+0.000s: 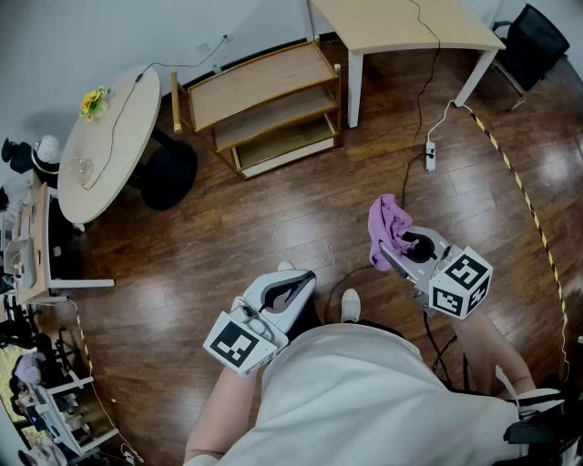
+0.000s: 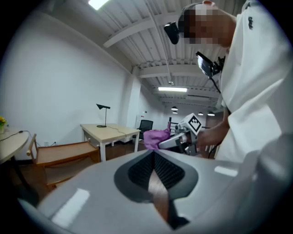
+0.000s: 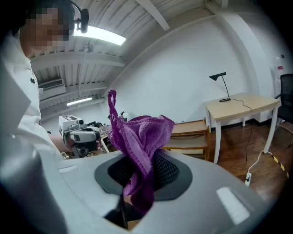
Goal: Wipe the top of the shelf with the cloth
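Here the purple cloth (image 1: 390, 224) hangs bunched from the right gripper (image 1: 387, 250), held up in the air above the dark wooden floor (image 1: 273, 200). In the right gripper view the fingers (image 3: 158, 167) are pinching a fold of the cloth (image 3: 142, 137). The rest of the fabric rises above them in a crumpled heap, with one thin corner sticking upward.

The left gripper (image 1: 305, 278) is held low, close to the person's body. Its fingers (image 2: 139, 169) are pressed together at the tips with nothing between them. Across from it, its own view shows the right gripper (image 2: 181, 139) with the cloth (image 2: 155, 135) at its front.

The wooden shelf (image 1: 260, 96) stands well apart from both grippers, against the far wall, and its top board is bare. It has three open tiers. Just beside it to the right is a rectangular bench (image 1: 401, 23), which carries a black desk lamp (image 3: 219, 77). To the left of the shelf is a round bench (image 1: 109, 146) with yellow flowers (image 1: 93, 100) on its far edge. A white power strip (image 1: 430, 157) lies on the floor between the rectangular bench and the right gripper.
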Available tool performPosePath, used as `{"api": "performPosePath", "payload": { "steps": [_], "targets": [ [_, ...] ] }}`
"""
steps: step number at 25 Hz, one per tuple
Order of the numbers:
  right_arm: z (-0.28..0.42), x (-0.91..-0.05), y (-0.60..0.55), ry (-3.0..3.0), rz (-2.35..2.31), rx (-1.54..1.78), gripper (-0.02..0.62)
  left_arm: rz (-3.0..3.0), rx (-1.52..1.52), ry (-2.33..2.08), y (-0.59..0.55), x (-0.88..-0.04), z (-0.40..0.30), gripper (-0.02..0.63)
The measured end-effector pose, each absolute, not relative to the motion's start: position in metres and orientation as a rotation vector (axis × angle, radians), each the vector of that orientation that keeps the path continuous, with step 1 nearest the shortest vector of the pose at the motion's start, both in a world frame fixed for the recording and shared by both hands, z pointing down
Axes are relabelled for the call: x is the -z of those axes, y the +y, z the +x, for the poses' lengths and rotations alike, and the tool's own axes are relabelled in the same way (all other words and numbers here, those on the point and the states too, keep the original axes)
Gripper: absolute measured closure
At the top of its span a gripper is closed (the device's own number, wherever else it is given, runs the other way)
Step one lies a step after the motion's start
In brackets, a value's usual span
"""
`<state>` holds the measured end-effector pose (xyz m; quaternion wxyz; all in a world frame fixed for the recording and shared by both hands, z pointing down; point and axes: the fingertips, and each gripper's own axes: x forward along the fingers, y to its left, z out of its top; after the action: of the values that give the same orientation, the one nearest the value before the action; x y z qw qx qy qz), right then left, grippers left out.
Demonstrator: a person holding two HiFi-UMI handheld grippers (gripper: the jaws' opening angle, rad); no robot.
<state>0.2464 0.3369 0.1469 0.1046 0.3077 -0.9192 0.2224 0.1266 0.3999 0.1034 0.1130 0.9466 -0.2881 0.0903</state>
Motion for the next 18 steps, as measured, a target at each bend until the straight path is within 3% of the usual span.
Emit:
{"api": "performPosePath", "payload": {
  "steps": [7,18],
  "targets": [
    [0.191,-0.176,0.303,-2.674,0.842,-0.700,0.492,2.771,-0.259,-0.872,0.363,-0.120,0.080,0.586],
    [0.028,-0.230,0.198,-2.590,0.707,-0.697,0.492,2.802,-0.278,-0.892,0.296,-0.140,-0.043,0.586]
  ]
}}
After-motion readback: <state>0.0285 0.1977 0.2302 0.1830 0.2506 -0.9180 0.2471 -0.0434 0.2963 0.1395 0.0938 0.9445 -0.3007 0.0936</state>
